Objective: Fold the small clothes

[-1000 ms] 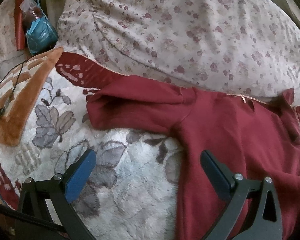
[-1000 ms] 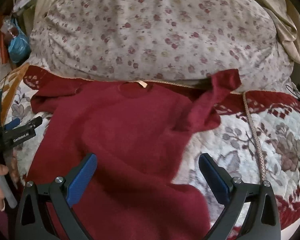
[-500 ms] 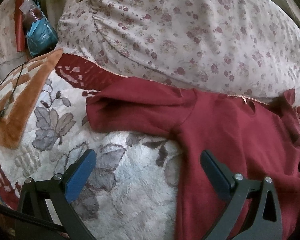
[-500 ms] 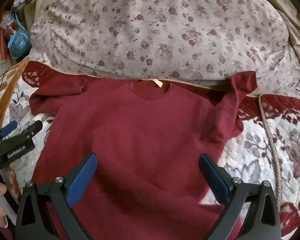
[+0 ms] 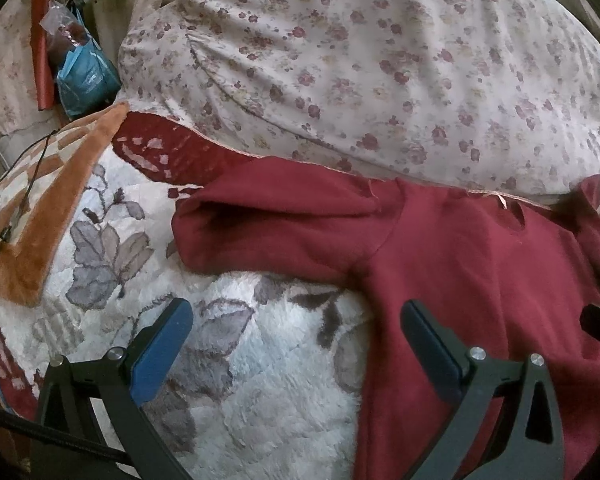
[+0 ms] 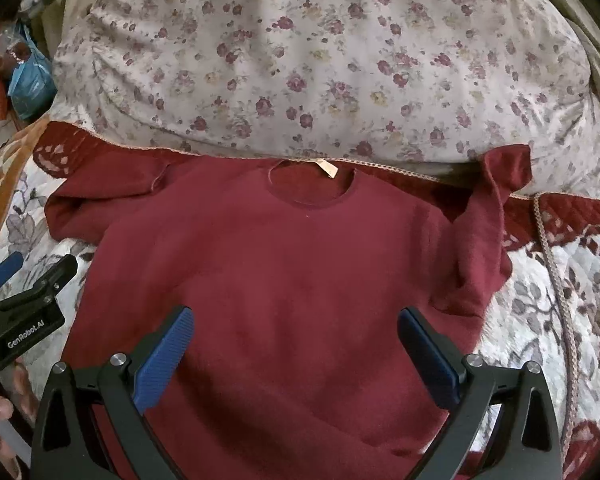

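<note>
A small dark-red knitted sweater with a round neck point(image 6: 284, 280) is lying front-up on a plush white quilt with grey leaf print and a red border point(image 5: 268, 392), its collar at twelve o'clock, tucked against a big cream pillow with small maroon flowers point(image 6: 320, 60). A pale label point(image 6: 327, 168) is showing inside the neckline. The body is looking spread and fairly flat; no fold is in it yet, so the job appears to be sitting at the end of the laying-out step, with the first fold about to start.

The right gripper point(image 6: 292, 356) is hovering over the lower chest of the sweater, its blue-padded jaws standing wide apart and holding nothing. The left gripper point(image 5: 296, 344) is hanging off toward nine o'clock, equally wide and empty, one jaw over bare quilt and the other over the sweater's side edge; whether either pad is touching cloth cannot be told.

The two sleeves are lying unevenly. The sleeve at nine o'clock point(image 5: 268, 232) is stretching straight out across the quilt, cuff opening toward the orange-brown plush blanket point(image 5: 56, 216). The sleeve at two o'clock point(image 6: 488, 232) is rucked up, its cuff riding onto the pillow's lower edge.

The next move probably calls for the left gripper to be reaching toward ten o'clock, closing on the straight sleeve near its cuff, and carrying it across the chest. The right gripper would likely be freeing the bunched sleeve first. The knit looks soft and thick, so a deep pinch would be safer than a fingertip nip.
</note>
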The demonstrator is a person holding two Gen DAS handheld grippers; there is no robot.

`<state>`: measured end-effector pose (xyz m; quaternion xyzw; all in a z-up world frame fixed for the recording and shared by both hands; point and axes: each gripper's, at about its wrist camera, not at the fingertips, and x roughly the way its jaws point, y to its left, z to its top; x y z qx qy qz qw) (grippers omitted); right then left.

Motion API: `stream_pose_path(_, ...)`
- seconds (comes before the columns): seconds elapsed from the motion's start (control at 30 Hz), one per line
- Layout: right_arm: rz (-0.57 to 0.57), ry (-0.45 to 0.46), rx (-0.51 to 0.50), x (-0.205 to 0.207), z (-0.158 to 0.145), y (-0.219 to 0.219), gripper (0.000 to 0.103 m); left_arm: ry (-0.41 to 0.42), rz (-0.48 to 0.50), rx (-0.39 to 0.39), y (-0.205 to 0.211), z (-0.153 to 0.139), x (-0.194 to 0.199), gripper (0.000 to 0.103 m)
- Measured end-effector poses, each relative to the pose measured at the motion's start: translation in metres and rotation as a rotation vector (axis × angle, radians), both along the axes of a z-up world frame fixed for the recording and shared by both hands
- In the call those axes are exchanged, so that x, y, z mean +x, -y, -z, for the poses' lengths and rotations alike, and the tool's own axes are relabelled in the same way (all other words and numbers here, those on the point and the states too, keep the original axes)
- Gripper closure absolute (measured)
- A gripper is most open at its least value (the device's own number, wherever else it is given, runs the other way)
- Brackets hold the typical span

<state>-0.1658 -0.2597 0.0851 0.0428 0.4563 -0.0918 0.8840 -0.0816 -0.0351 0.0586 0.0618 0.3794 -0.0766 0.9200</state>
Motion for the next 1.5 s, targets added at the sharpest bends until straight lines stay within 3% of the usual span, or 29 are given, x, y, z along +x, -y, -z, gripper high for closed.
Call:
stream_pose_path(0.47,-0.017,-0.009,0.131,0.025,0.019,-0.008,0.0,-0.005,-0.039,0.035,-0.001,0.007,0.012,0.0)
stream_pose_path(0.9,-0.07,-0.021,0.1,0.04,0.027,-0.022,0.0,-0.021,-0.045,0.036,-0.004,0.008,0.021,0.0)
stream_pose_path(1.1,-0.112,-0.001,0.115,0.054,0.026,-0.033,0.001,-0.053,-0.148,0.026,-0.032,0.009,0.035,0.0)
stream_pose_path(1.23,-0.162,0.008,0.143,0.071,0.026,-0.043,0.011,-0.083,-0.243,-0.023,-0.059,0.01,0.047,0.0)
stream_pose_path(1.5,-0.255,0.026,0.21,0.124,0.025,-0.069,0.031,-0.152,-0.356,-0.02,-0.078,0.022,0.068,0.0)
